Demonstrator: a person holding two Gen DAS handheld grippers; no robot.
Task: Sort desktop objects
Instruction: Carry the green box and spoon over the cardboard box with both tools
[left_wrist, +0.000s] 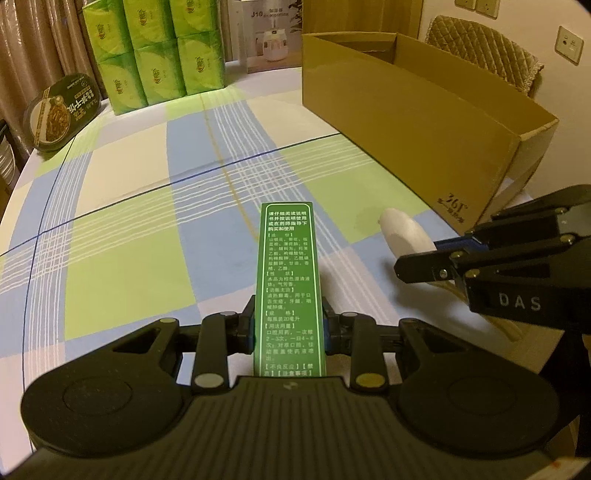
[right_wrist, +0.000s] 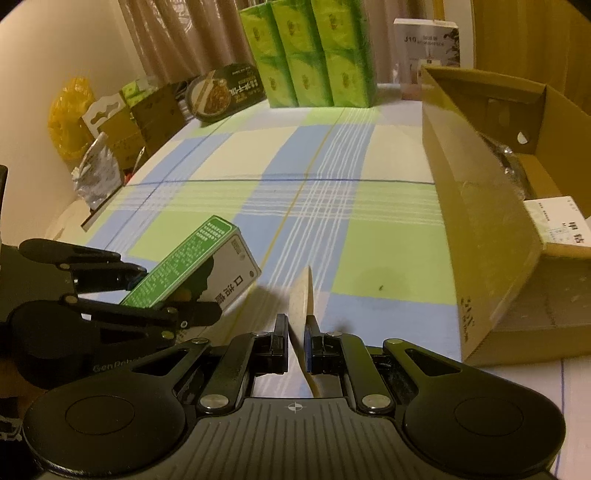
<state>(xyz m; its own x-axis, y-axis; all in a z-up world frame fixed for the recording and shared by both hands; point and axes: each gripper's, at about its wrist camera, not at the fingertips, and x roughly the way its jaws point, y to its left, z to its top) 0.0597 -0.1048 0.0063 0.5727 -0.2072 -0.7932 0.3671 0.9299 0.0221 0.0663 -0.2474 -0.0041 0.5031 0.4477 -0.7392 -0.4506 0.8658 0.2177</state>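
We see left gripper (left_wrist: 288, 325) clamped on slim green printed carton (left_wrist: 290, 280), right gripper (right_wrist: 296, 343) pinching thin flat cream oval piece (right_wrist: 301, 295), both above checked tablecloth (left_wrist: 147, 192), open corrugated cardboard box (left_wrist: 406, 122) just beside.

The tablecloth (left_wrist: 155, 206) is checked in pale green, blue and cream with thin white lines. The carton (left_wrist: 289, 288) at lower centre is green with white print. Upper right, the box (left_wrist: 406, 125) is plain brown; upper left, the packs (left_wrist: 155, 48) are lime green.
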